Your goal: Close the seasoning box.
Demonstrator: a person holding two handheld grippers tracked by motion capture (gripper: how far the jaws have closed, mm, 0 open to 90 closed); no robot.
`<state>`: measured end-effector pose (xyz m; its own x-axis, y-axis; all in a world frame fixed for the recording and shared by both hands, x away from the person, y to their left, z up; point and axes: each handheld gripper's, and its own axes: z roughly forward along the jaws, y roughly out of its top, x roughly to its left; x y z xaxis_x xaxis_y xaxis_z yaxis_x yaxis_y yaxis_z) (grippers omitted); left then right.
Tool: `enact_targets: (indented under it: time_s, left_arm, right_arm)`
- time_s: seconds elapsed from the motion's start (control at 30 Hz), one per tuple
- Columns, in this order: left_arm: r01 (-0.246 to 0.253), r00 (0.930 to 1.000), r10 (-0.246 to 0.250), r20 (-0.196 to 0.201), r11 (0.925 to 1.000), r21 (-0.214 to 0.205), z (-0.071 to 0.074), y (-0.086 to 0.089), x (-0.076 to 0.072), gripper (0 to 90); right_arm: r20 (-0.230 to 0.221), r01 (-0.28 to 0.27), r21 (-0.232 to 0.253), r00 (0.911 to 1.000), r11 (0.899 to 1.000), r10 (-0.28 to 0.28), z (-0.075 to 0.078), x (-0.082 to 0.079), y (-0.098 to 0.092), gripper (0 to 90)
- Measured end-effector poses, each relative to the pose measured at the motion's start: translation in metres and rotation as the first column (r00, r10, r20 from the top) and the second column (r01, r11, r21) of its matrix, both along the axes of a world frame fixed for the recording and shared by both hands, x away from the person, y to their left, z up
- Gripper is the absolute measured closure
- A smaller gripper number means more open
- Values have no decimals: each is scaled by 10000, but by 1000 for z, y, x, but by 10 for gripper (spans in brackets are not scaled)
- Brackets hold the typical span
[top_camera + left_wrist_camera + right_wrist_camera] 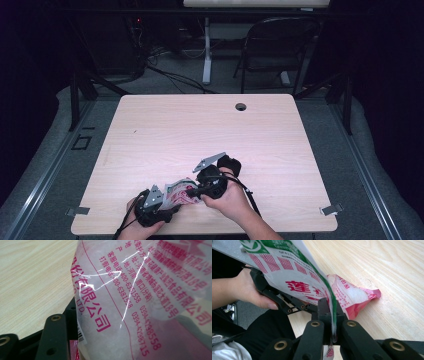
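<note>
Nearest the lens, the right gripper (331, 326) has its black jaws pressed tight on the edge of the plastic food bag (307, 280), pinning the thin film so it cannot slip. Just beyond, the bag hangs stretched between both hands above the near edge of the wooden table (210, 130), probably to pull it taut or open. The left gripper (167, 202) takes its other end; the film (140, 300) lies against one jaw, yet whether that grip is closed I cannot tell. Farther off stands a folding chair (277, 45).

Plastic bag (140, 302): red print "0394-4238558", "LTD."; Chinese characters.
</note>
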<state>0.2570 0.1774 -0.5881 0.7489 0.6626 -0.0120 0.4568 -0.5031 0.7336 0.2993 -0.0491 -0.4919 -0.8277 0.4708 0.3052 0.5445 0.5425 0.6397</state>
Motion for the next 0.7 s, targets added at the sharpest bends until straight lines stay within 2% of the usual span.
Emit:
enact_targets:
  time_s: [0.4, 0.7]
  left_arm:
    - [-24, 10000, 24, 20, 10000, -51, 1, 0, 0, 486]
    - [-61, 9998, 61, 175, 10000, 27, 7, 1, -2, 513]
  right_arm:
    - [30, -37, 17, 10000, 10000, 37, 1, 0, -1, 900]
    - [124, -40, 246, 9999, 9997, 37, 4, -1, -2, 900]
